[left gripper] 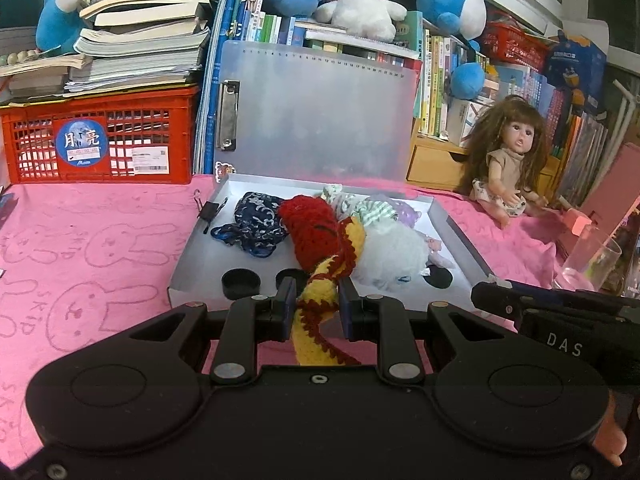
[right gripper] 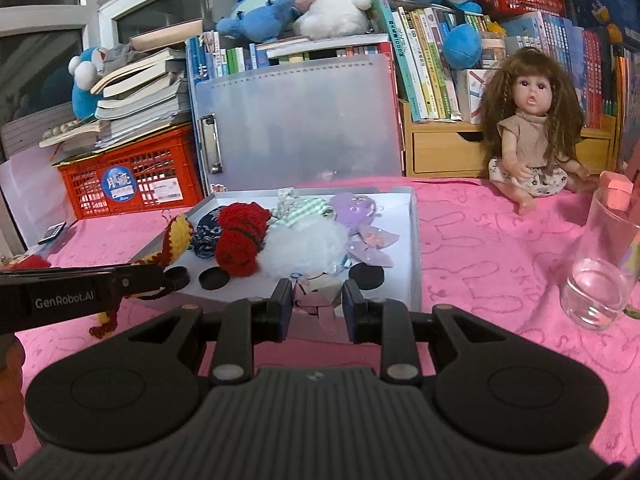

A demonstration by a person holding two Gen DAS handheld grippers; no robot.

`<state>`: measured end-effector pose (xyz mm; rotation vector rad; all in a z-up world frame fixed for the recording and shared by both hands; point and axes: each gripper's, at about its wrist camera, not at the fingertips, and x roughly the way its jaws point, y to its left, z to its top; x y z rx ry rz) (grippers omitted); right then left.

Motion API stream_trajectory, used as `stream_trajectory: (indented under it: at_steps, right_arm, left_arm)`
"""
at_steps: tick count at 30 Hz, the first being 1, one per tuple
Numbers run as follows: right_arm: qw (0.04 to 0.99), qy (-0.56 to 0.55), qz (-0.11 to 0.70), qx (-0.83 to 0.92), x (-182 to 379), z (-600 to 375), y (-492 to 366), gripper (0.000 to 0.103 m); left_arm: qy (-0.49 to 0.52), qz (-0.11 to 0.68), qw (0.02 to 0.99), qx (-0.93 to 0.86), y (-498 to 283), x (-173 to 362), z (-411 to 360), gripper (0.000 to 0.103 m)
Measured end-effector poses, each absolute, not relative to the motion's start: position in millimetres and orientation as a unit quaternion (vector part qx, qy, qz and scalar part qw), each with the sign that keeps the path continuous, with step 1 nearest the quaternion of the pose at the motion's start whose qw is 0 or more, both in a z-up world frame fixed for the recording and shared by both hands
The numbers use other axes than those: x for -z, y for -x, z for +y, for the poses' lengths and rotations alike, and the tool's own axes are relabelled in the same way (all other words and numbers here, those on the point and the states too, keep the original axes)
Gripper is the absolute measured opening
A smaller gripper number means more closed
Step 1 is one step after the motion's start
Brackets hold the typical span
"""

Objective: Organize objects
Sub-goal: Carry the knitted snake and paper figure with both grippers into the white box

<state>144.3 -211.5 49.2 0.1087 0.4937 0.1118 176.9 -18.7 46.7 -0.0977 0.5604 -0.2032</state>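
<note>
Left claw (left gripper: 318, 306): clamped on one yellow-and-red knitted piece (left gripper: 320, 300), low centre of frame, at the box's near edge.
Right claw (right gripper: 316, 304): nearly closed, apparently pinching one pink scrap (right gripper: 316, 306); grip partly hidden.
Box (right gripper: 414, 240): one white tray, centre; about six cloth items, three black discs (left gripper: 240, 282).
Open room: pink table (left gripper: 100, 240) bare at left; one glass (right gripper: 600, 280) at right edge.

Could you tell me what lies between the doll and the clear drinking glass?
Only bare pink bunny-print cloth between long-haired doll and glass, in the right wrist view.
</note>
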Motion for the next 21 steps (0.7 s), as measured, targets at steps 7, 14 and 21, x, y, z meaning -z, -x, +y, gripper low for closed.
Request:
stream_trajectory:
  at_steps: [7, 14, 21]
  right_arm:
    - [0.966, -0.068, 0.246, -0.047, -49, -214, -155, 0.031]
    - [0.966, -0.063, 0.249, -0.043, -48, -215, -163, 0.031]
    - [0.964, -0.071, 0.254, -0.039, -47, -220, -172, 0.031]
  left_arm:
    - [0.064, 0.278, 0.953, 0.098, -192, -43, -27, 0.021]
    - [0.060, 0.281, 0.953, 0.095, -203, -37, -35, 0.021]
    - [0.064, 0.289, 0.952, 0.082, -216, -30, -35, 0.021]
